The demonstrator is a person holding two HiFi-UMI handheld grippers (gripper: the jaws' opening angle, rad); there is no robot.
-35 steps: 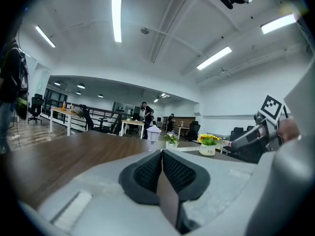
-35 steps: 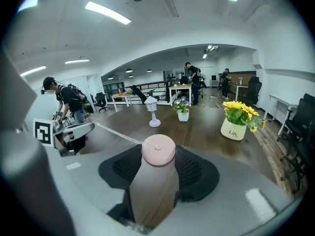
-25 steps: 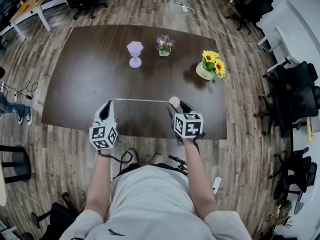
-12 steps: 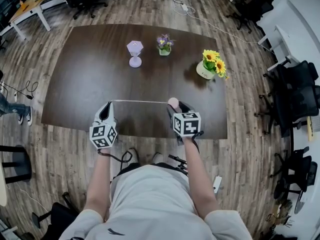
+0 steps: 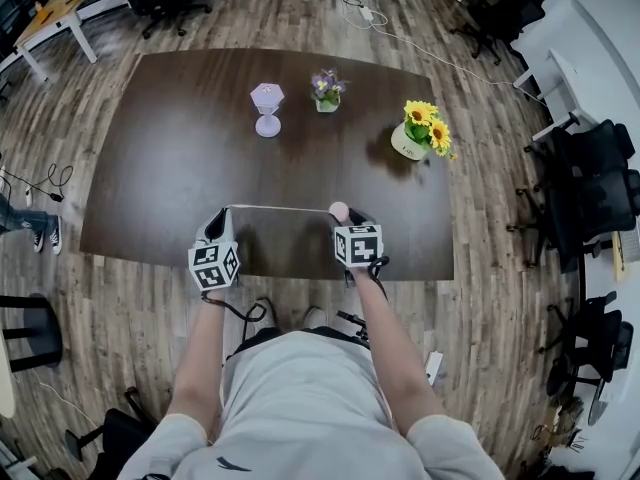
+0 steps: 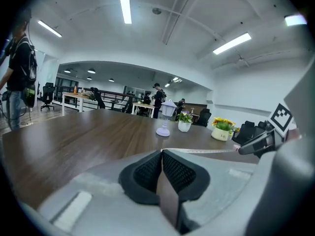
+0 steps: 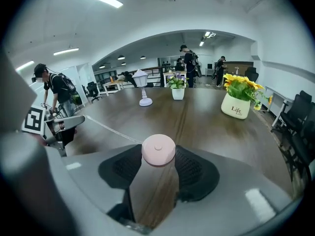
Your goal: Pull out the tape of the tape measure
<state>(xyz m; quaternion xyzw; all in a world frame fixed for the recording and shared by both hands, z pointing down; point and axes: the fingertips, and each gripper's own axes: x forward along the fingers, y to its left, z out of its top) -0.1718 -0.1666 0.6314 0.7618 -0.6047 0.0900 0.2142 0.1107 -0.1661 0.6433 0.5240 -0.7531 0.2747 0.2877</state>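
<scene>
A small round pink tape measure [image 5: 338, 209] is held between the pads of my right gripper [image 5: 341, 214], which is shut on it; in the right gripper view the pink case [image 7: 158, 149] sits squarely between the black pads. Its thin pale tape [image 5: 280, 206] runs level to the left, over the near part of the dark table [image 5: 150, 158]. My left gripper [image 5: 221, 214] is shut on the tape's free end. In the left gripper view the jaws [image 6: 161, 154] are pressed together and the tape [image 6: 206, 151] leads right toward the other gripper [image 6: 261, 140].
On the table's far half stand a lavender lamp [image 5: 268, 106], a small pot of purple flowers [image 5: 327, 90] and a white pot of sunflowers [image 5: 420, 131]. The table's near edge lies just below both grippers. Office chairs [image 5: 590, 183] stand at the right, and people stand beyond the table.
Both grippers have sunk together toward the table's near edge, drawing a little closer to each other. The tape stays stretched between them and both grips are unchanged.
</scene>
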